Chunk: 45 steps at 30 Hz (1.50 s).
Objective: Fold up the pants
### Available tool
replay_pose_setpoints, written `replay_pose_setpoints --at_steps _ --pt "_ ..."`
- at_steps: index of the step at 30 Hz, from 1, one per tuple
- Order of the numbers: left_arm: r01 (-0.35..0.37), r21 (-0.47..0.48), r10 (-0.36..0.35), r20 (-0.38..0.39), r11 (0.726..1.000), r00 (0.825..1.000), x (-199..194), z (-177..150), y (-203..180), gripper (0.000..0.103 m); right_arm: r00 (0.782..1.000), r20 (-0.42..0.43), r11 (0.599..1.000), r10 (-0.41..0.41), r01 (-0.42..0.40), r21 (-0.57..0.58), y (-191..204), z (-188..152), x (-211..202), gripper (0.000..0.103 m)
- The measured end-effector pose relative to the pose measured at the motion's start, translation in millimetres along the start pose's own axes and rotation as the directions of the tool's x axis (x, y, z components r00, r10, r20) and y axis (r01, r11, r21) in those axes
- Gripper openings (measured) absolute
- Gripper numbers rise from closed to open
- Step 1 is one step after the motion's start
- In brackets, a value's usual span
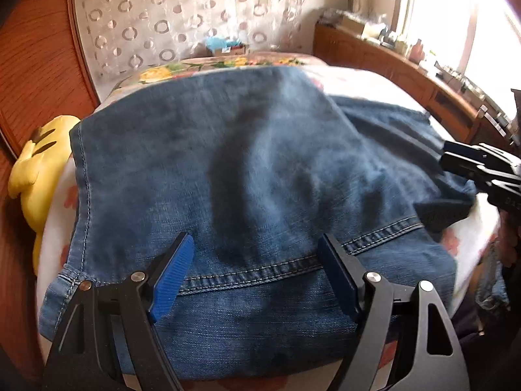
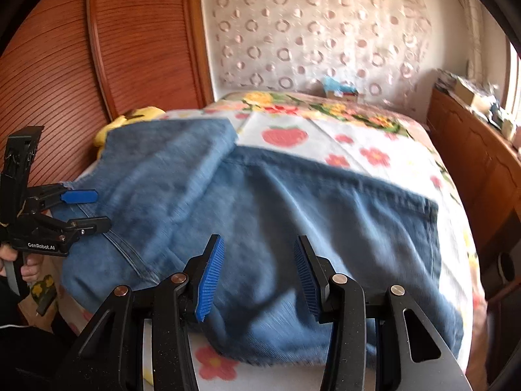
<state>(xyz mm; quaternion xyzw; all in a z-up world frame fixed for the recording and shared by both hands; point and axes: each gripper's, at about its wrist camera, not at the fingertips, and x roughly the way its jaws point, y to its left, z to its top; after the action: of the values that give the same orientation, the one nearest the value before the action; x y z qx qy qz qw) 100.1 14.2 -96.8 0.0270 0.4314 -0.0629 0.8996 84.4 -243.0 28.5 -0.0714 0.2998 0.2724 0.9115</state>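
The bed [image 2: 374,150], with its flowered cover, carries everything here. The blue jeans [image 2: 293,215] lie across it, directly under and ahead of both tongs, and one part is already turned over the rest, ahead of the left tongs.

The left tongs [image 1: 255,260] stand wide apart above a stitched seam of the denim and hold nothing. The right tongs [image 2: 259,272] are also spread wide and empty, over the near edge of the cloth.

It seems to me that the step in hand is to take a new hold for the next fold. To do it well, each tongs should come down on an edge with all layers between the fingers, both at the same line, so the fold stays straight. The cloth should be lifted only a little, and any wrinkle smoothed first.

A yellow plush toy [image 1: 35,169] lies far to the left of the left tongs, beside the jeans.
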Motion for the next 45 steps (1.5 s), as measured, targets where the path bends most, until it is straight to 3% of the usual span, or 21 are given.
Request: replay_pose_setpoints --at_steps 6,16,25,37,40,45 --pt "-0.046 0.019 0.046 0.015 0.999 0.999 -4.0 -6.2 -6.2 0.079 0.998 -0.022 0.997 -0.058 0.059 0.057 -11.9 -11.8 -13.1 0.047" --pt "-0.028 -0.022 0.028 0.033 0.999 0.999 -4.1 -12.2 -4.5 0.079 0.972 -0.008 0.961 -0.233 0.232 0.148 -48.8 -47.0 -72.8 0.047" --pt "-0.058 -0.015 0.059 0.041 0.998 0.997 -2.3 -12.0 -10.0 0.079 0.961 -0.034 0.938 -0.274 0.275 0.210 -82.2 -73.2 -89.2 0.047" --pt "0.003 -0.008 -0.003 0.054 1.000 0.999 -8.9 -12.8 -12.0 0.079 0.978 -0.042 0.939 -0.203 0.207 0.276 -98.4 -83.9 -78.3 0.046" --pt "0.032 -0.007 -0.031 0.060 0.999 0.998 -12.2 -10.9 -14.1 0.079 0.982 -0.046 0.938 -0.181 0.187 0.291 -101.6 -87.8 -75.9 0.040" --pt "0.034 0.004 -0.034 0.079 0.999 0.996 -18.6 -7.4 -20.3 0.078 0.988 -0.032 0.946 -0.151 0.154 0.286 -101.7 -86.8 -75.2 0.019"
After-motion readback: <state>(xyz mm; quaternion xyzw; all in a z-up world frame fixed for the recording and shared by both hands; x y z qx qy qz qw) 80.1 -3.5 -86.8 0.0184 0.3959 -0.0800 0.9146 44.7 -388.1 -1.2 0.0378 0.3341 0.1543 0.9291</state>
